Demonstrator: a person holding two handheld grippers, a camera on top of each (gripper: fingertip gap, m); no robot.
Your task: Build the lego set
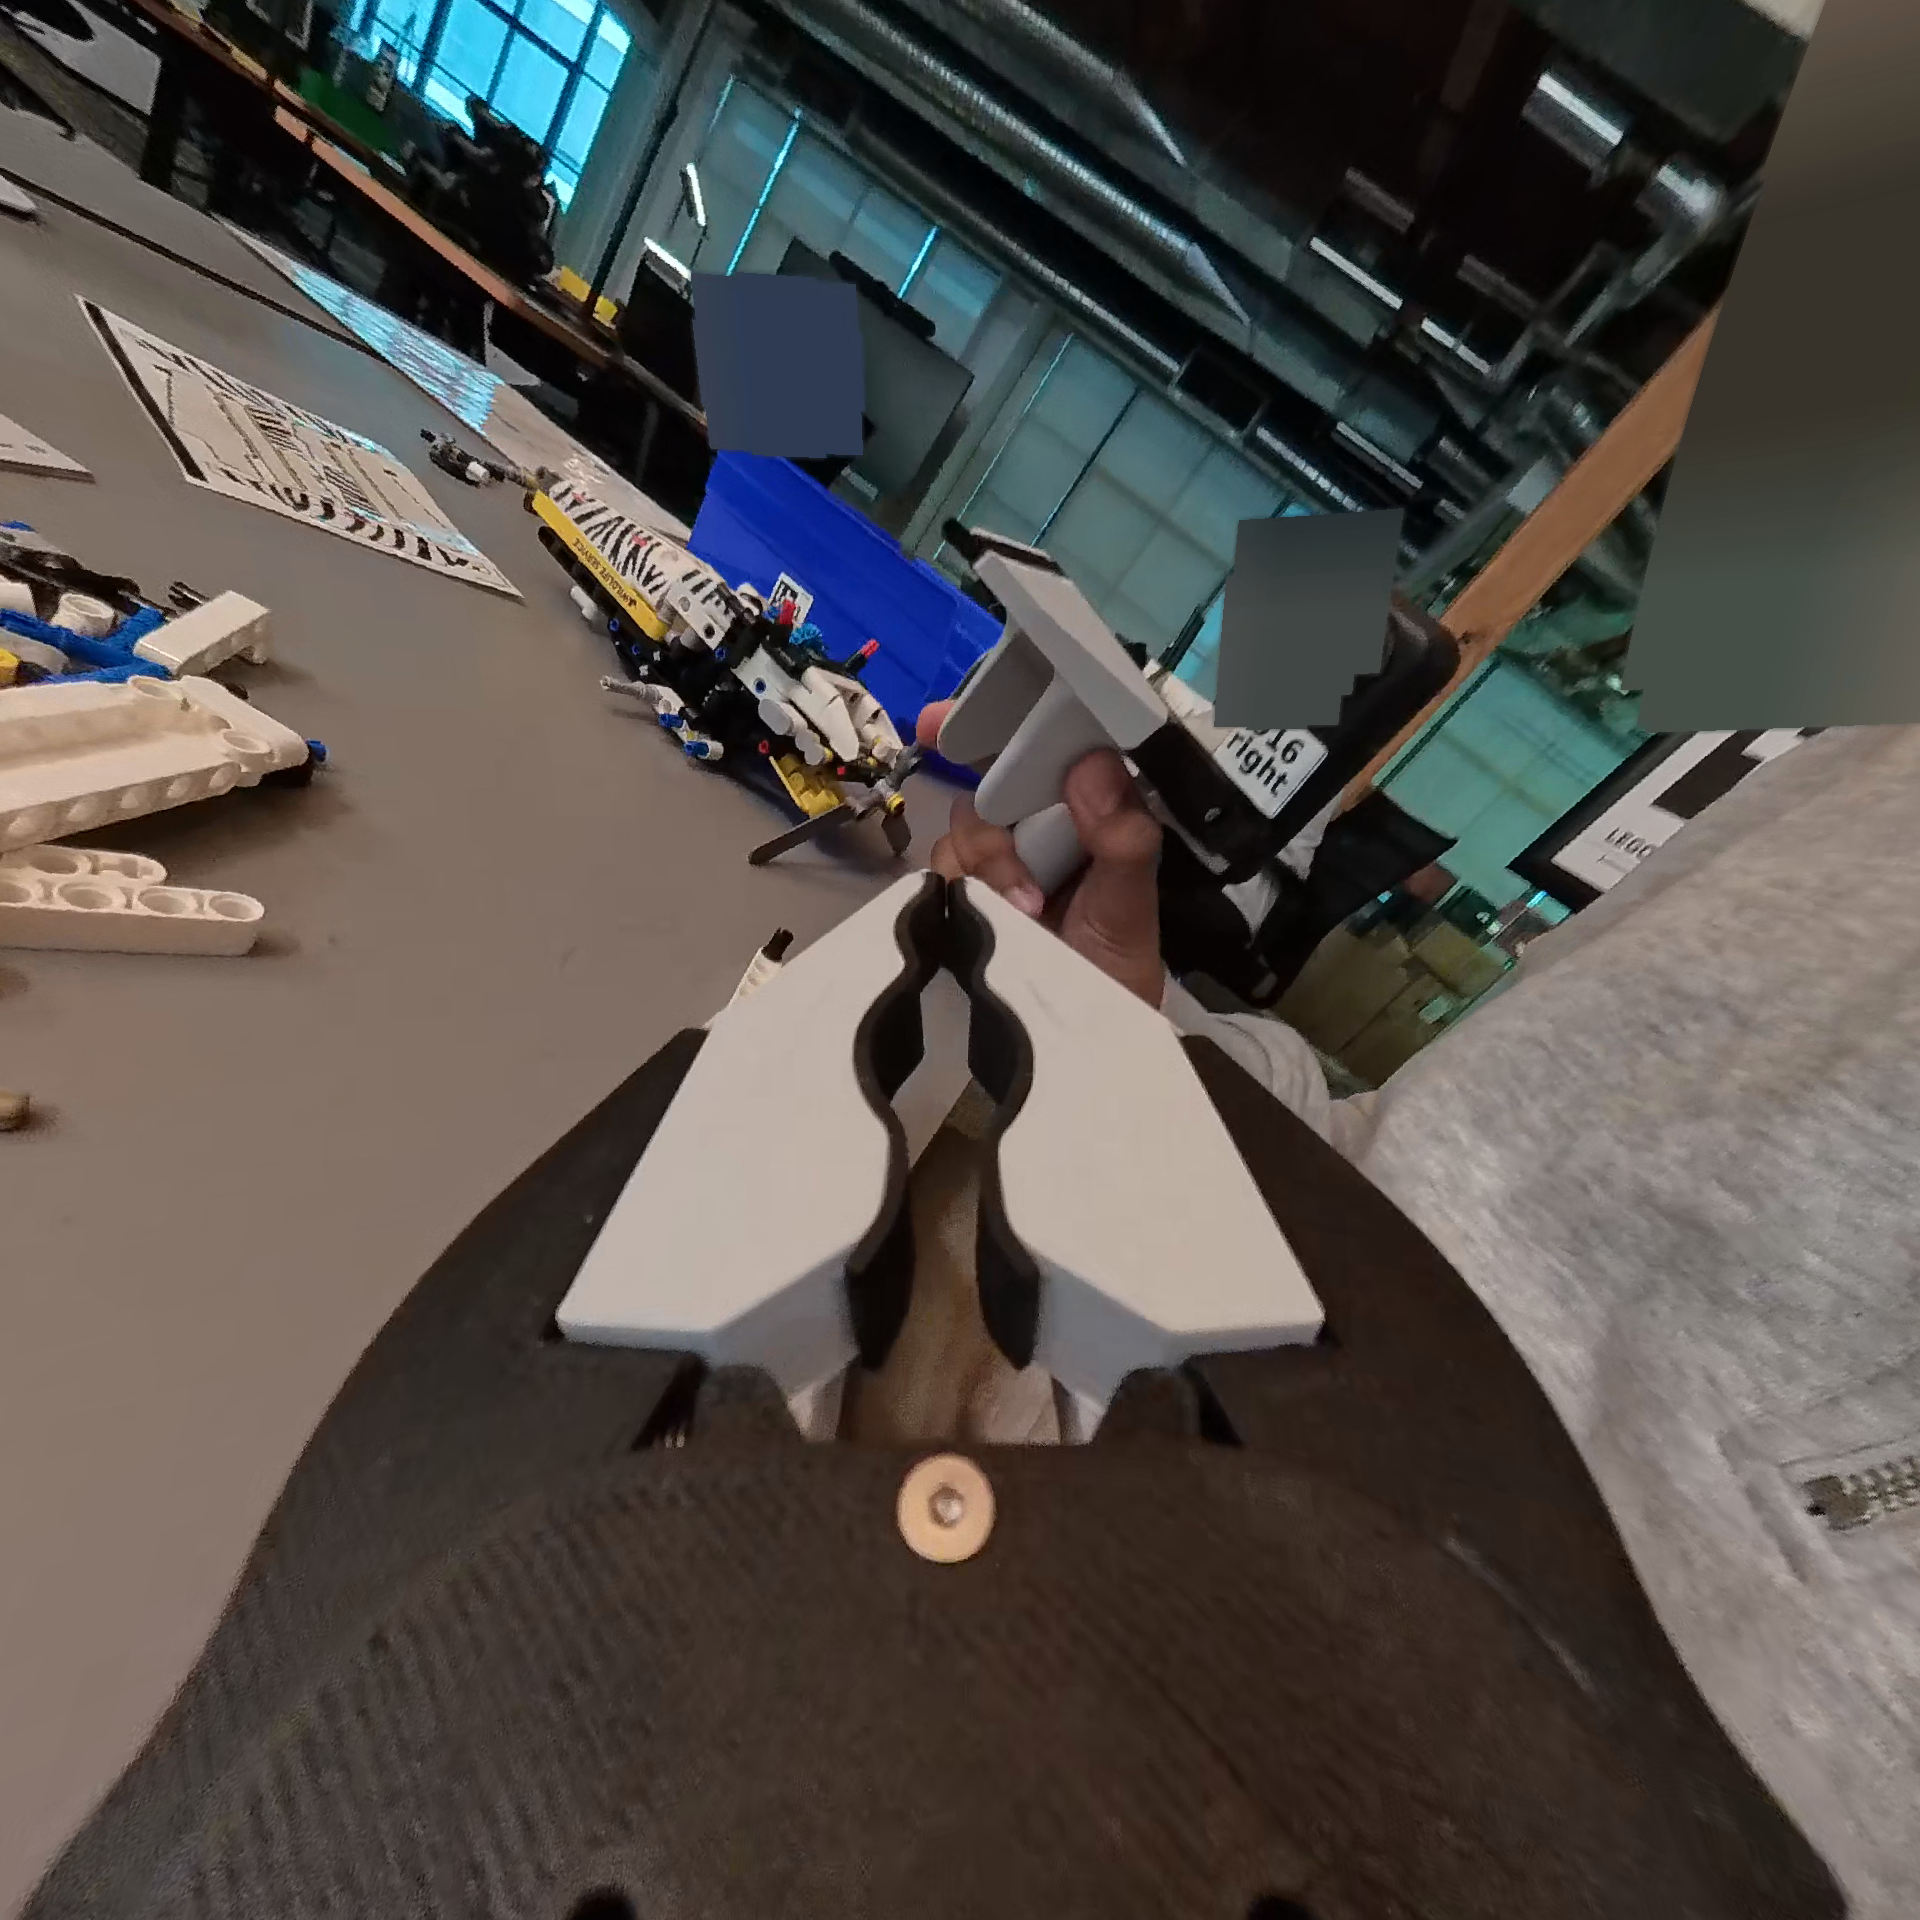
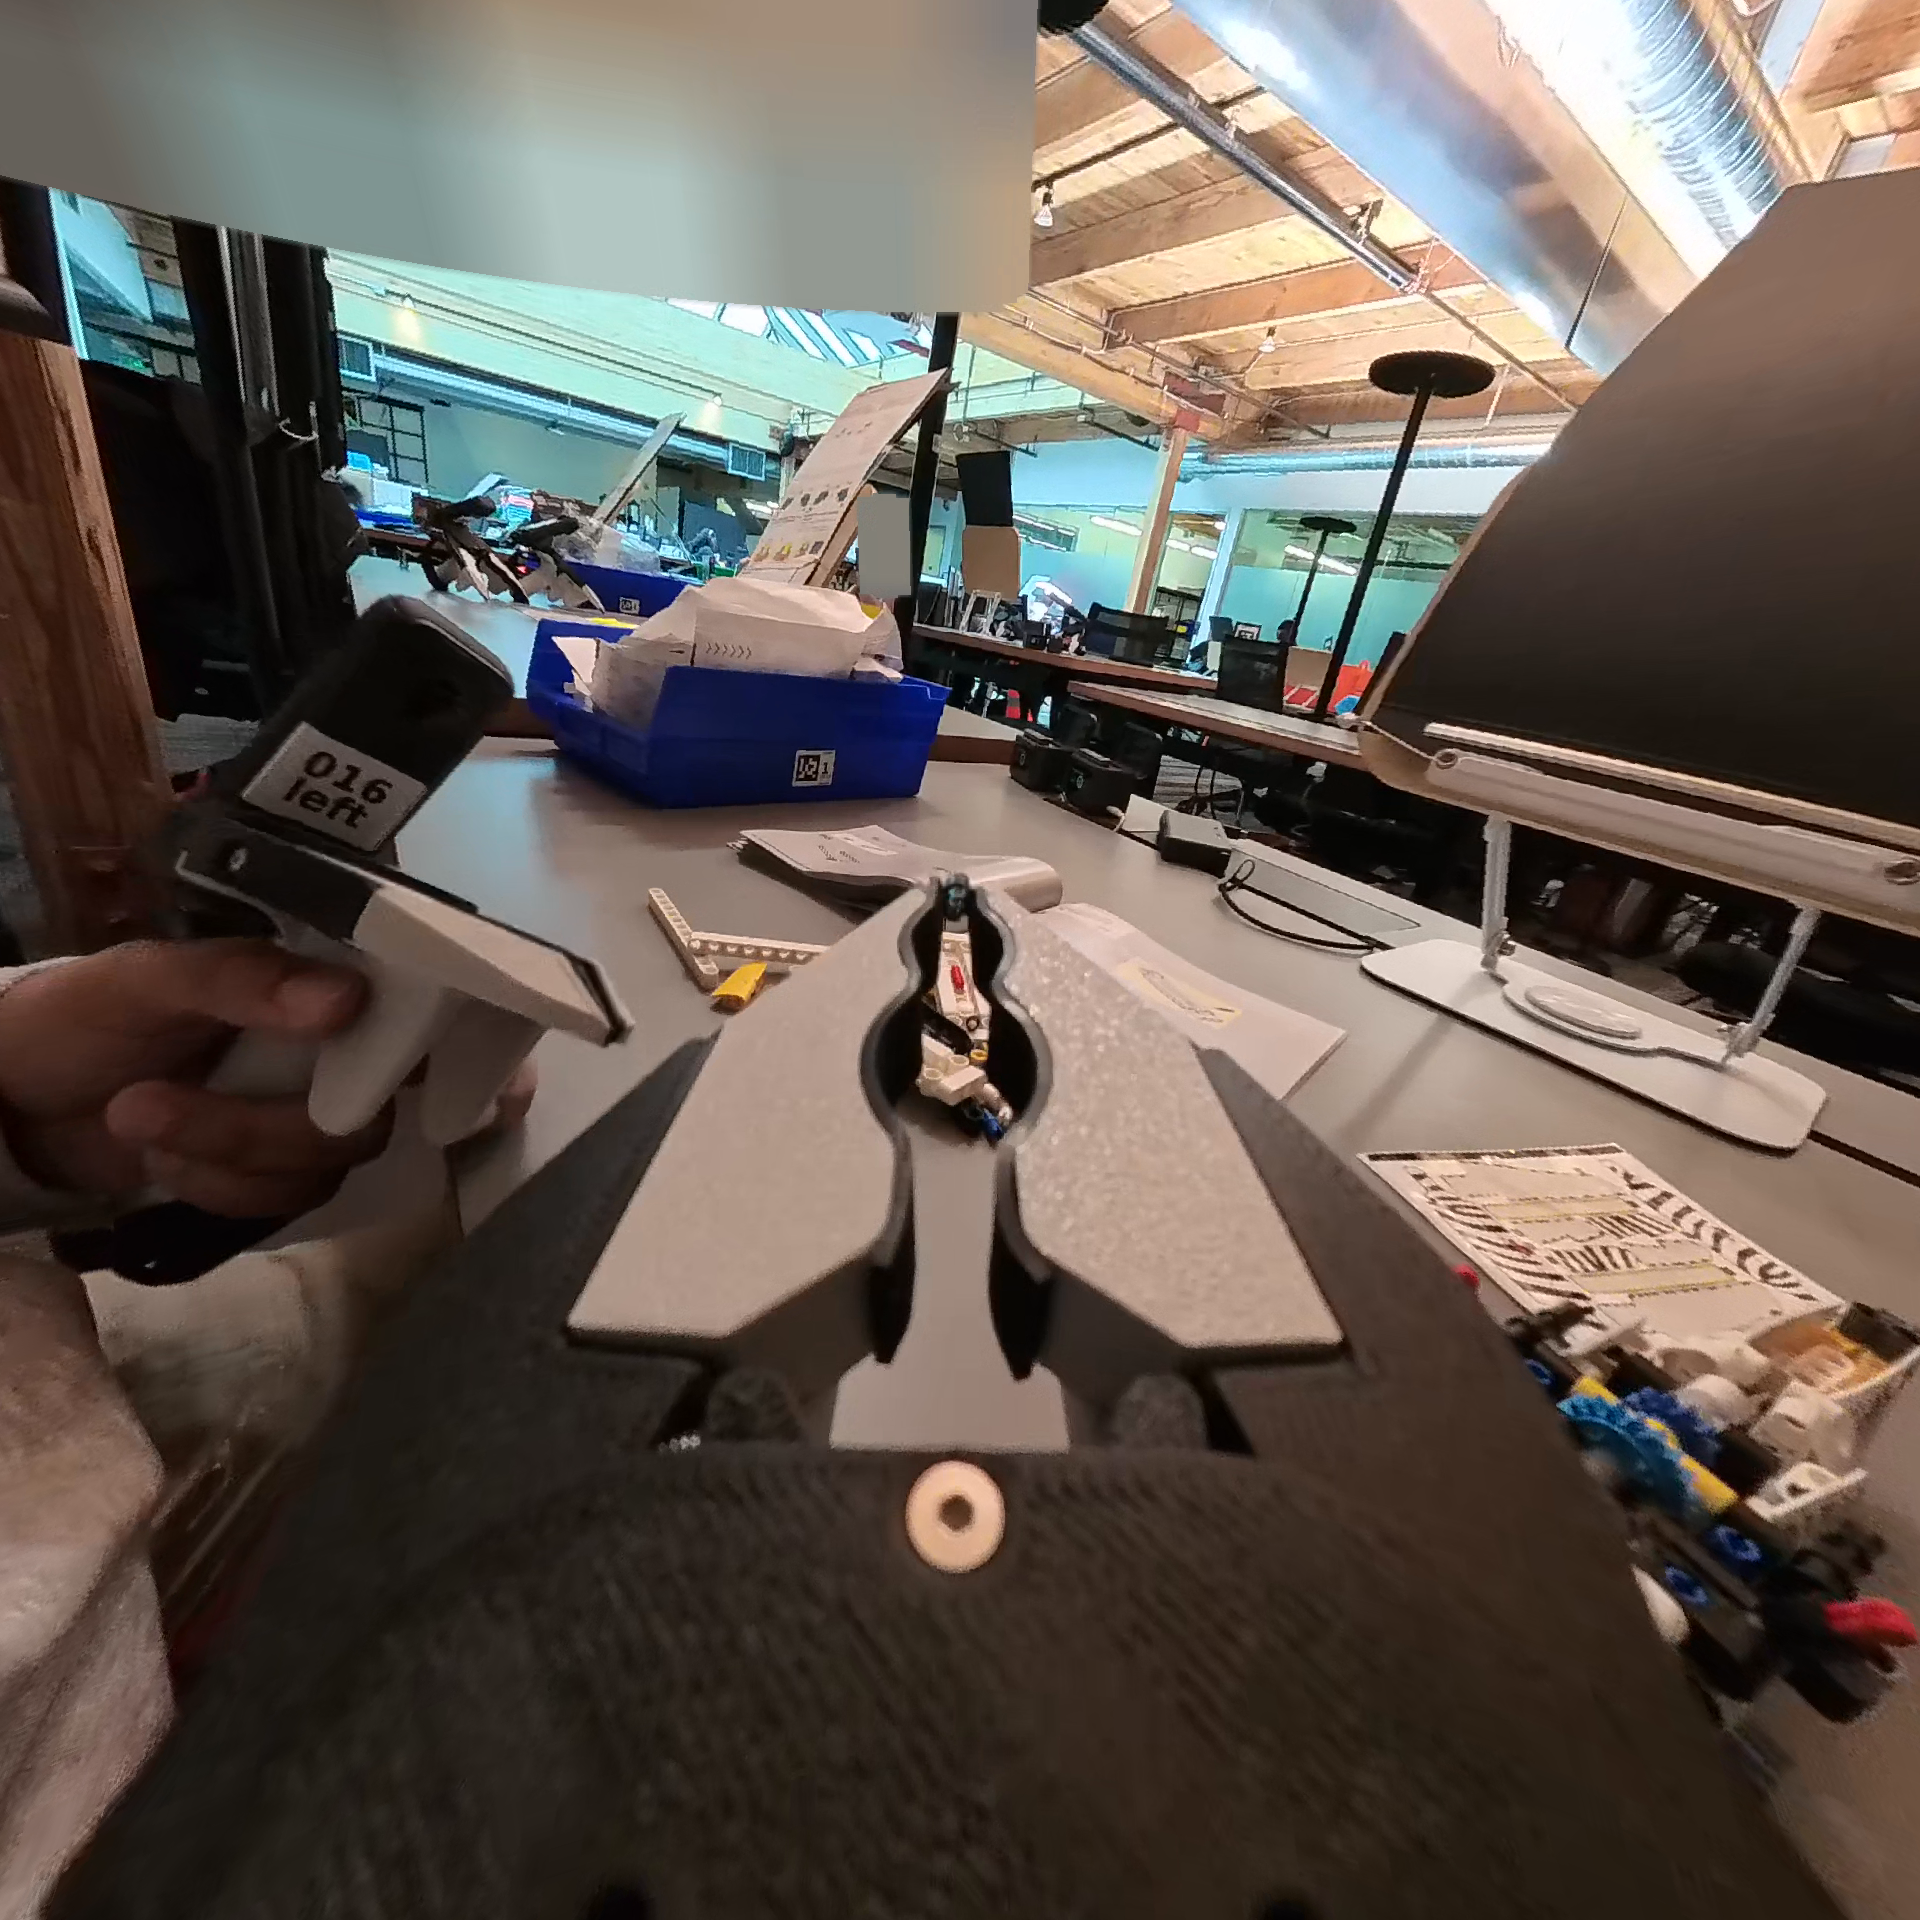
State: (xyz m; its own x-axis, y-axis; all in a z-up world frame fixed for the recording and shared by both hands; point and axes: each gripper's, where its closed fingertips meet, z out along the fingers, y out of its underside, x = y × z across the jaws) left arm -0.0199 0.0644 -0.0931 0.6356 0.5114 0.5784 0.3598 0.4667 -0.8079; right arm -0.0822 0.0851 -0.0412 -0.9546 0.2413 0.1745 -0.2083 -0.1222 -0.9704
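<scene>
Grey and blue blurred patches cover parts of both views, hiding much of the upper background. In the left wrist view, loose white and blue lego pieces (image 1: pixel 114 727) are cut off by the left edge of the picture, near the table's (image 1: pixel 468 935) near edge. In the right wrist view, a partly built lego model (image 2: pixel 1704 1455) with blue, yellow, black and white parts is blurred and cut off at the right edge, beside a striped sticker sheet (image 2: pixel 1590 1236).

The left gripper (image 1: pixel 943 894) has its two grey fingers closed tip to tip; whether anything thin sits between the tips cannot be made out. Just beyond those tips a hand (image 1: pixel 1081 873) holds the right gripper's handle, lifted above the table.

The right gripper (image 2: pixel 954 904) is also closed at the tips. A small dark and teal object shows right at the tips, too tiny to tell whether it is pinched. Through the gap between its black pads, a small white lego assembly (image 2: pixel 961 1070) lies on the table beyond.

A long zebra-striped lego model (image 1: pixel 727 655) lies toward the table's far edge, next to a blue bin (image 1: pixel 831 561). White beams (image 2: pixel 717 940) and a yellow piece (image 2: pixel 740 987) lie mid-table. An angled dark screen (image 2: pixel 1662 582) stands at the right.
</scene>
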